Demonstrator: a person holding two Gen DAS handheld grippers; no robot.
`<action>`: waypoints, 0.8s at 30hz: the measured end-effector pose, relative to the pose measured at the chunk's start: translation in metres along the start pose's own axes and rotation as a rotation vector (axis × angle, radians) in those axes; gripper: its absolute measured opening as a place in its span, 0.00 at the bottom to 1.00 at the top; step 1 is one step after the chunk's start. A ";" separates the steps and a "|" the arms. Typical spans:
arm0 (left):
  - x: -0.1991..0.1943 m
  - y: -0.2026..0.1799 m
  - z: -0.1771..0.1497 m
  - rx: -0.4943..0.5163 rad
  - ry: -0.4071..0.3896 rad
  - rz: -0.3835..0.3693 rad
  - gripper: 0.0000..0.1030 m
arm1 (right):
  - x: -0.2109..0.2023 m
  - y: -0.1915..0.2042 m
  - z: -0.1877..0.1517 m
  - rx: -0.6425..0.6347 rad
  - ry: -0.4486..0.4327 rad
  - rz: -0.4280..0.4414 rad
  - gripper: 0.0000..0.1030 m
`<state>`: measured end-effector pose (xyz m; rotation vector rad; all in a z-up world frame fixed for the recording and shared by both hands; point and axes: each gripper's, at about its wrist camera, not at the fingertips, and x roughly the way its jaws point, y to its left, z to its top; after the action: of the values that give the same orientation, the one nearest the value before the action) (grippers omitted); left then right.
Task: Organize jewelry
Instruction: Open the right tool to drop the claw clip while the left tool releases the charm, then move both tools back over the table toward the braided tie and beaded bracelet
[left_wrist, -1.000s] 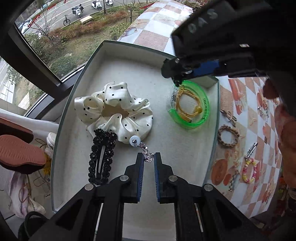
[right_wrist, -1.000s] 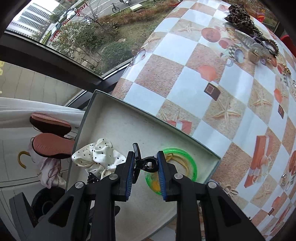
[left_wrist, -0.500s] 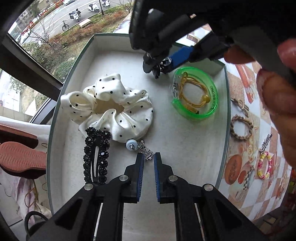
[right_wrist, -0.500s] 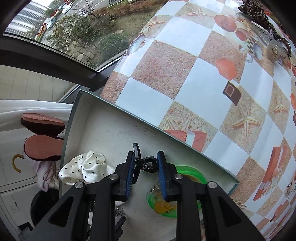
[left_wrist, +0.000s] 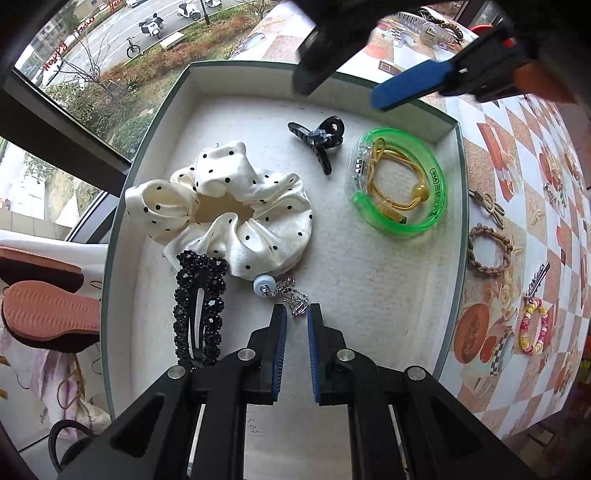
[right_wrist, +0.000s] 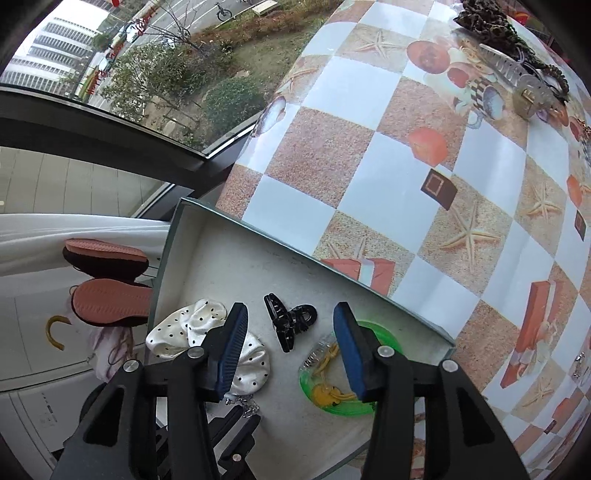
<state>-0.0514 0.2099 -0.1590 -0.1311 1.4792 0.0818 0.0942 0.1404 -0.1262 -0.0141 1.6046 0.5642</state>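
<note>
Hair claw (right_wrist: 290, 325) below wide-open hand-held gripper (right_wrist: 291, 332)

I see both fisheye views evenly lit by soft daylight from the window (left_wrist: 85, 74), with faint shadows, no harsh glare, strong barrel distortion and dark vignetting at the edges, and motion blur on the right gripper (left_wrist: 369, 74) overhead.

The surface (right_wrist: 373, 166) has a checkered cloth with starfish prints. On it lies an open tray (left_wrist: 460, 206), and just beside the tray a braided ring (left_wrist: 489, 251) and a beaded bracelet (left_wrist: 533, 326).
</note>
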 end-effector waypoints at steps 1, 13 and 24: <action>0.000 -0.001 0.000 -0.002 0.004 -0.012 0.14 | -0.007 -0.003 -0.002 0.005 -0.013 0.002 0.51; -0.009 0.000 -0.001 -0.011 0.047 -0.033 0.15 | -0.051 -0.058 -0.052 0.141 -0.066 -0.032 0.53; -0.031 -0.015 0.000 0.007 -0.006 0.030 1.00 | -0.071 -0.109 -0.096 0.232 -0.062 -0.065 0.53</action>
<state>-0.0517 0.1958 -0.1278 -0.1026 1.4758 0.1012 0.0505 -0.0131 -0.0964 0.1236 1.5943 0.3231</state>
